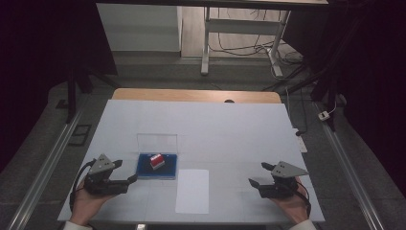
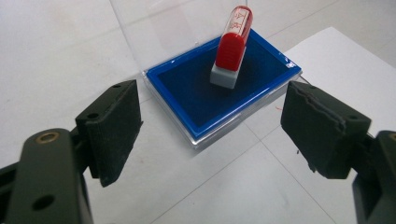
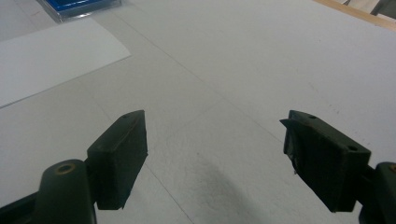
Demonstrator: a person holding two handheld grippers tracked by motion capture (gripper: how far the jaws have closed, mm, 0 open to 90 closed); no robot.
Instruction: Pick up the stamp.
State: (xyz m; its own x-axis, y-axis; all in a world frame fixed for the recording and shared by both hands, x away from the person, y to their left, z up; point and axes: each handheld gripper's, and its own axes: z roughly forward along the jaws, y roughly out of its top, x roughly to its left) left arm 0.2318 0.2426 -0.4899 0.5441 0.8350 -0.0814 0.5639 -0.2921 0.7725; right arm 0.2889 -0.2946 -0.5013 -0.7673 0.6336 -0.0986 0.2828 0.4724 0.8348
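A red stamp [image 1: 156, 161] [image 2: 232, 48] with a grey base stands tilted on a blue ink pad [image 1: 143, 167] [image 2: 187, 93] set in a clear case whose lid [image 1: 157, 143] stands up behind it. My left gripper [image 1: 130, 178] [image 2: 212, 135] is open just left of the pad, its jaws wide apart and pointing at it. A white sheet of paper [image 1: 192, 190] [image 2: 345, 65] [image 3: 42, 51] lies to the right of the pad. My right gripper [image 1: 258, 175] [image 3: 215, 158] rests open at the table's right, over bare surface, nothing between its jaws.
The white table top [image 1: 230, 134] spreads wide behind and between the grippers, with a wooden edge [image 1: 196, 95] at the far side. A corner of the ink pad case [image 3: 79, 7] shows at the top left of the right gripper view. Desk legs and cables stand beyond.
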